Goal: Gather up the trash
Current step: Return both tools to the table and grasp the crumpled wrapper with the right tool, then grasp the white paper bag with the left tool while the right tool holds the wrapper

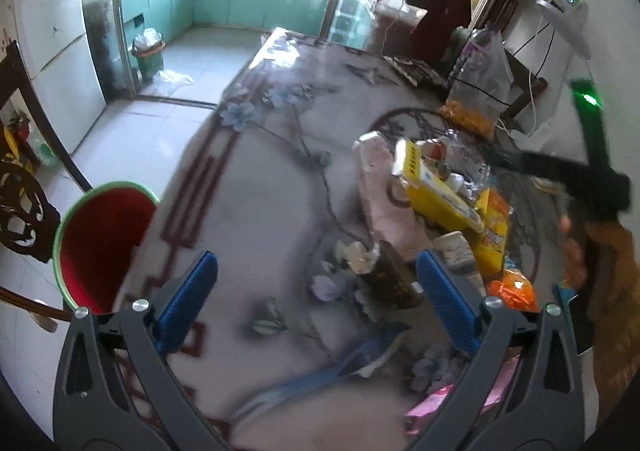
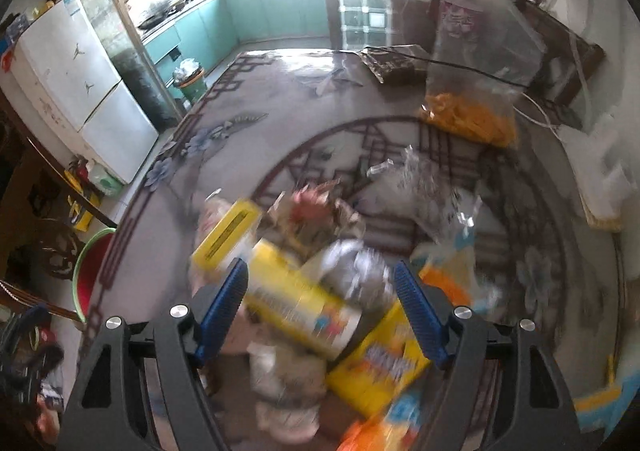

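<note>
A: Which step is this?

B: The pick, I judge. Left of the trash pile (image 1: 436, 203), the red bin (image 1: 100, 243) waits off the desk (image 1: 256, 179) edge. The left gripper (image 1: 316, 299) has its fingers apart, empty, a dark brown pack (image 1: 392, 283) between them.

A: And over the pile?

B: The right gripper (image 2: 320, 311), fingers apart around the yellow box (image 2: 296, 303), not clamped. Next: lower, close, carry left to the bin.

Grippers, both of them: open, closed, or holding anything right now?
Left gripper: open, holding nothing, above the dark brown box.
Right gripper: open, holding nothing, over the yellow box.
</note>
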`<state>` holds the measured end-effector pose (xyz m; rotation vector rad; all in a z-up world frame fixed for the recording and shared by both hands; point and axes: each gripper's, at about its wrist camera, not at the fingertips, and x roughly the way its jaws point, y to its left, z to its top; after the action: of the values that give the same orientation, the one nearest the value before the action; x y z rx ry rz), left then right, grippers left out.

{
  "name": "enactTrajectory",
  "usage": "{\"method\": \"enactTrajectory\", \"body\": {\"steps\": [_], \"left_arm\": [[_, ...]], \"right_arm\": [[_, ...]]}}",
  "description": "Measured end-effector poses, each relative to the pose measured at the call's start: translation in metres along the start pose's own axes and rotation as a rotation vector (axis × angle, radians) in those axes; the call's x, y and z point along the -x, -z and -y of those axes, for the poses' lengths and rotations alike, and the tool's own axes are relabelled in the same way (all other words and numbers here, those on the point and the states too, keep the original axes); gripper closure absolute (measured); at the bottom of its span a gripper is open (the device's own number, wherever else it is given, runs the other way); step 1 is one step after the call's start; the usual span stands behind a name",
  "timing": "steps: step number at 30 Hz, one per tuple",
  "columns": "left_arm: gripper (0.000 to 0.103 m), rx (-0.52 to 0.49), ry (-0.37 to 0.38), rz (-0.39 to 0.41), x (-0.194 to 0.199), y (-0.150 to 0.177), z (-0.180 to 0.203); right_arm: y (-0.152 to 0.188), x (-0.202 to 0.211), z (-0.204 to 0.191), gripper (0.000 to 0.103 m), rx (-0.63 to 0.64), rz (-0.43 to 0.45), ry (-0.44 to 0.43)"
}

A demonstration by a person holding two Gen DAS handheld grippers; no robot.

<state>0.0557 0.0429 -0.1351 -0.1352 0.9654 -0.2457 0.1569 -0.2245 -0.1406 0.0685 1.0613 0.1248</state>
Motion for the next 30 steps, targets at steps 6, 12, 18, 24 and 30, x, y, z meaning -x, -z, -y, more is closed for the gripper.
{"method": "enactTrajectory", "body": {"steps": [6, 12, 18, 24, 30], "left_arm": [[0.005, -0.041, -0.017, -0.025, -0.013, -0.005, 0.024], [0.005, -0.047, -0.001, -0.073, -0.042, -0.015, 0.037], [0.005, -0.065, 0.023, -0.139, -0.086, -0.027, 0.051], [0.01, -0.087, 0.045, -0.209, -0.137, -0.039, 0.062], [0.019, -0.096, 0.065, -0.254, -0.17, -0.049, 0.068]], "right_arm": [[-0.025, -0.063, 0.002, 0.03, 0.08, -0.1, -0.008], [-0.033, -0.1, 0.005, 0.031, 0.1, -0.155, -0.064], [-0.037, -0.106, 0.009, 0.055, 0.114, -0.144, -0.101], [-0.042, -0.066, 0.025, 0.068, 0.063, -0.037, -0.084], [-0.03, -0.018, 0.034, 0.067, 0.009, 0.054, -0.088]]}}
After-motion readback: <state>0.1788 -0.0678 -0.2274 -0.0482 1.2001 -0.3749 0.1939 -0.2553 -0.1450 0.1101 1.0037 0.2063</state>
